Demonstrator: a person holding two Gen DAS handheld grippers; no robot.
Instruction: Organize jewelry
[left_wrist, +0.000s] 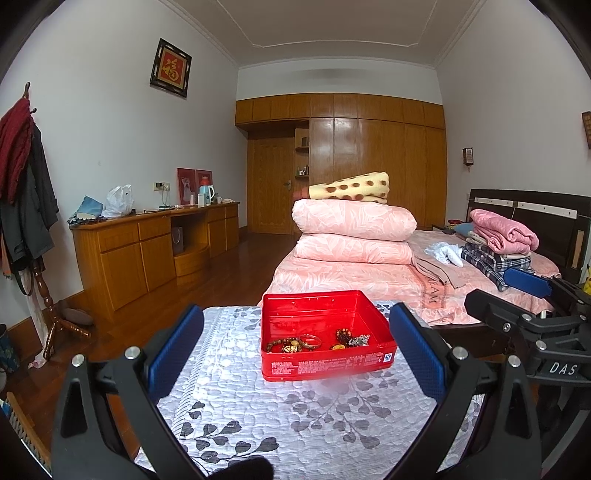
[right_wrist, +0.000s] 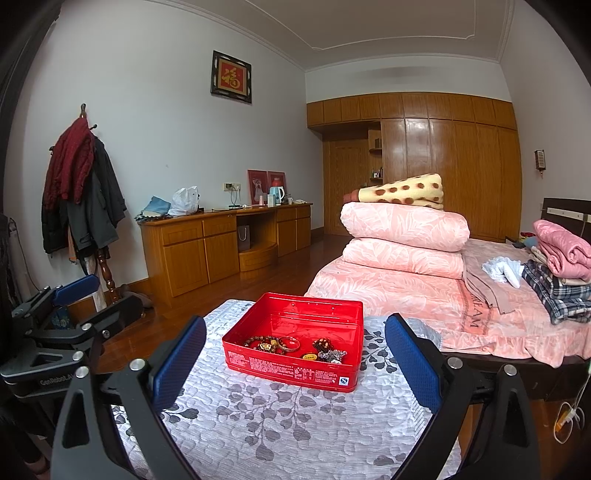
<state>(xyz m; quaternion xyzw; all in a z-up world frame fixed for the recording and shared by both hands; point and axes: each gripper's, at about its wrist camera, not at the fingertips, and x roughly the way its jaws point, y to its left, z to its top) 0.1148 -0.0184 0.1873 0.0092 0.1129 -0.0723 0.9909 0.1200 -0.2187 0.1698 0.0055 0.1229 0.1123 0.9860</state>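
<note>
A red open tin box (left_wrist: 328, 365) (right_wrist: 288, 369) stands on a small table with a grey leaf-patterned cloth (left_wrist: 295, 424) (right_wrist: 280, 424). Inside lie several pieces: a brown bead bracelet (left_wrist: 279, 345) (right_wrist: 258, 340), a metal bangle (left_wrist: 309, 340) (right_wrist: 289, 343), a dark bead cluster (left_wrist: 343, 335) (right_wrist: 320, 345) and a silvery brooch (left_wrist: 358, 340) (right_wrist: 332, 355). My left gripper (left_wrist: 295, 350) is open and empty, held back above the table in front of the box. My right gripper (right_wrist: 295, 358) is open and empty, also short of the box. Each gripper shows at the other view's edge.
A bed (left_wrist: 351, 280) (right_wrist: 406, 295) with folded pink quilts and stacked clothes lies behind and right of the table. A wooden sideboard (left_wrist: 147, 243) (right_wrist: 221, 243) runs along the left wall. A coat stand (left_wrist: 26, 184) (right_wrist: 81, 192) stands at the left.
</note>
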